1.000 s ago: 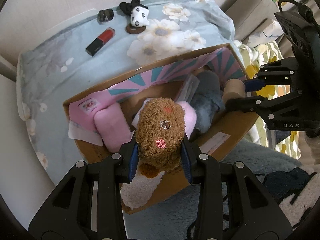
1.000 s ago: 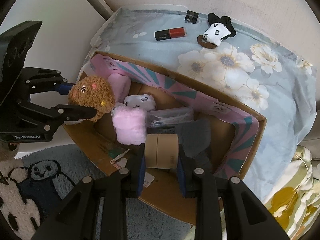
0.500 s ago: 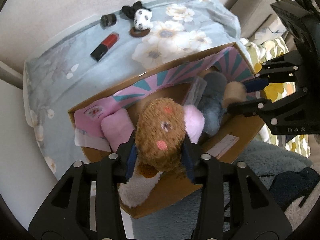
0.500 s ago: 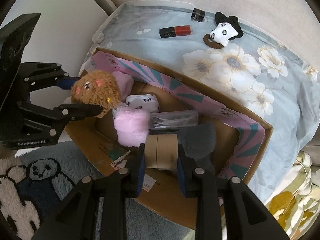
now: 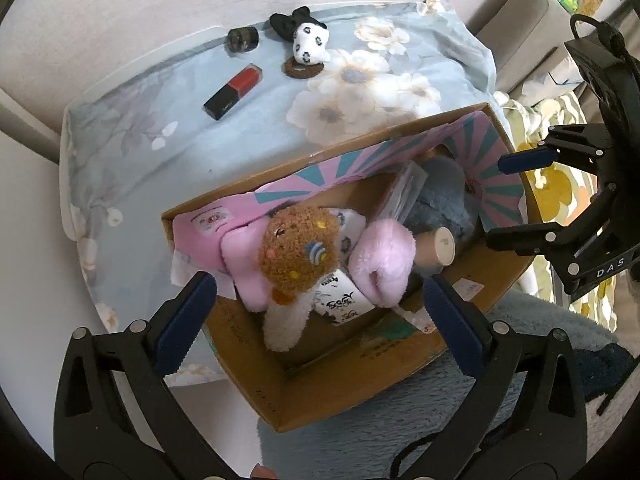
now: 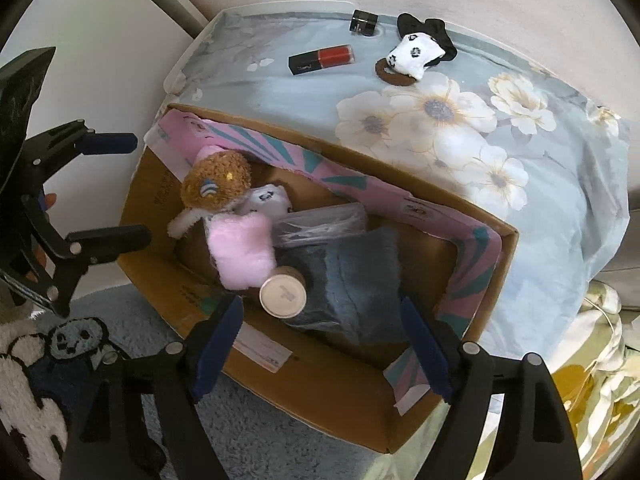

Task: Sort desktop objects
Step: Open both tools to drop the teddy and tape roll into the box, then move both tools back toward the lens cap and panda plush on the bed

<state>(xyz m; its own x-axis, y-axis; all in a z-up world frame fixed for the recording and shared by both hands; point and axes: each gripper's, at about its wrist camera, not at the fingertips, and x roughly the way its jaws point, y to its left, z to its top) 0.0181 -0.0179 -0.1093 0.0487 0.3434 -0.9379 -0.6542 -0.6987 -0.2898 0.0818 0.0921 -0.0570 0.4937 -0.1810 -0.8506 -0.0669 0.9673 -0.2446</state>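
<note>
An open cardboard box (image 5: 360,380) stands at the near edge of the floral cloth. The brown plush toy (image 5: 298,254) lies inside it at the left end, free of my left gripper (image 5: 316,304), whose jaws are opening wide above it. A beige tape roll (image 6: 283,294) rests on a grey-blue plush (image 6: 352,280) in the box, beside a pink plush (image 6: 244,254). Just above the roll my right gripper (image 6: 320,320) hovers, its jaws opening with nothing pressed between the pads. Each gripper also shows at the edge of the other's view.
On the cloth beyond the box lie a red and black lipstick (image 5: 234,96), a small dark jar (image 5: 242,38) and a black-and-white plush on a brown ring (image 5: 308,42). A grey-blue rug with a bear pattern (image 6: 76,340) covers the floor below the box.
Both grippers have opened. The brown plush dropped from the left jaws into the box, and the tape roll fell from the right jaws onto the grey-blue plush.
</note>
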